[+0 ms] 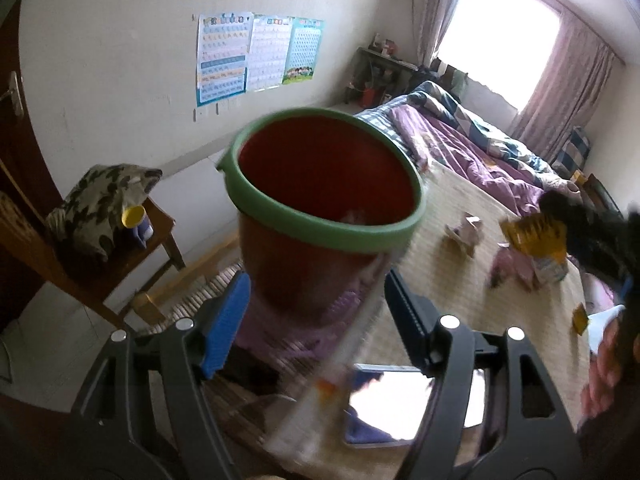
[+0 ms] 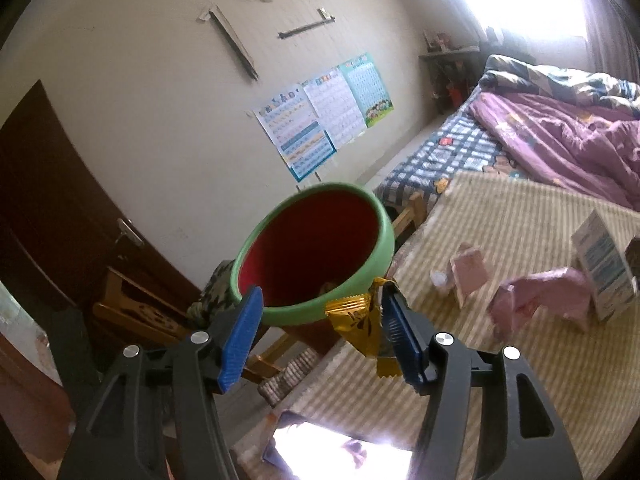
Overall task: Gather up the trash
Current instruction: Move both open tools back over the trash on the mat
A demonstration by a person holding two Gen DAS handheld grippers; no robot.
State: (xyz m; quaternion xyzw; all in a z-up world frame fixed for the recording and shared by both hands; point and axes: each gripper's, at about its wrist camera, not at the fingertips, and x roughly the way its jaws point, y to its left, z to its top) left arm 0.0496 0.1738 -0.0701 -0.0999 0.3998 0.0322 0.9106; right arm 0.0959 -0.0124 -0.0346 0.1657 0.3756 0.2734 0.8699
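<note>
left gripper (image 1: 316,320) jaws apart, a blurred clear wrapper (image 1: 352,340) hangs by its right pad; can't tell if the pad touches it. red bin with green rim (image 1: 320,184) sits just beyond the pads, at the left edge of the mat-covered bed (image 2: 500,240). right gripper (image 2: 320,336) released too, gold wrapper (image 2: 360,320) against its right pad, draped by the bin rim. pink cartons (image 2: 536,300) and a white box (image 2: 604,264) lie further right on the mat.

left claw (image 1: 316,312): black frame is seen, blue ribbed pads fitted, silver screw heads set on the linkages
right claw (image 2: 320,336): built alike (black arms, blue pads, silver screws)
</note>
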